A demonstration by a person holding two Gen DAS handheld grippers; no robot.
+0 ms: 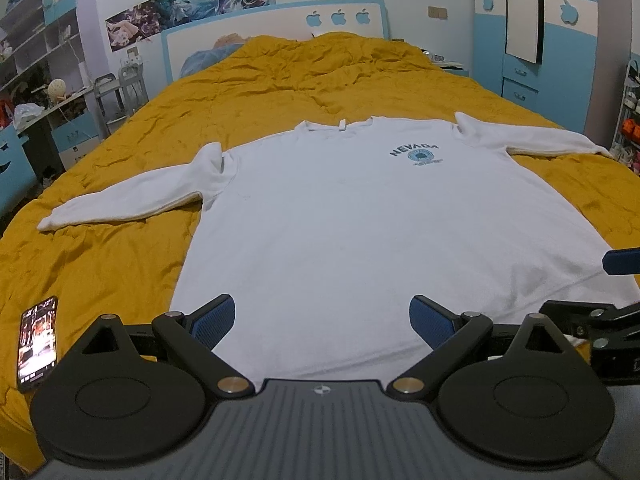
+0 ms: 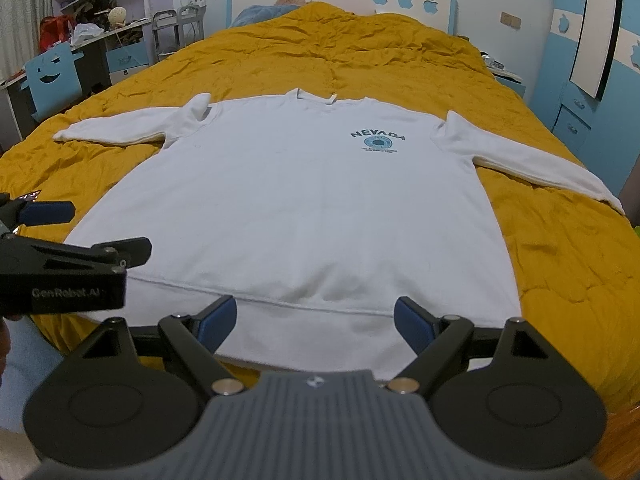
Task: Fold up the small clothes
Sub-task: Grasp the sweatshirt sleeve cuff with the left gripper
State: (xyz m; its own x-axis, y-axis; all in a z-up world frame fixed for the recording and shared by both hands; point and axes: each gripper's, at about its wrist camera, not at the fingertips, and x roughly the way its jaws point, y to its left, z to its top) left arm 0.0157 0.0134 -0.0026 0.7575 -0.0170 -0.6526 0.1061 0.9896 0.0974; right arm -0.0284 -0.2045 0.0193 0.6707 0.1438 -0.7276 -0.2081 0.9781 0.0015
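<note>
A white sweatshirt [image 1: 360, 220] lies flat, sleeves spread, on the bed [image 1: 280, 80] near its foot edge. Left hand-held gripper [image 1: 322, 320] and right hand-held gripper [image 2: 316, 320] hover released over its hem.

Sweatshirt spread flat on the bed, both grippers at its hem

The sweatshirt [image 1: 360, 216] lies on the bed [image 1: 280, 80], collar toward the headboard [image 1: 276, 28], sleeves out to either side, hem at the near edge. A phone [image 1: 38, 344] rests on the bed left of the hem. The left gripper [image 1: 322, 322] and right gripper [image 2: 316, 320] hover side by side over the hem, jaws wide apart. A desk [image 1: 48, 116] and shelves [image 1: 36, 36] stand left of the bed, a wardrobe [image 1: 560, 40] to its right.
</note>
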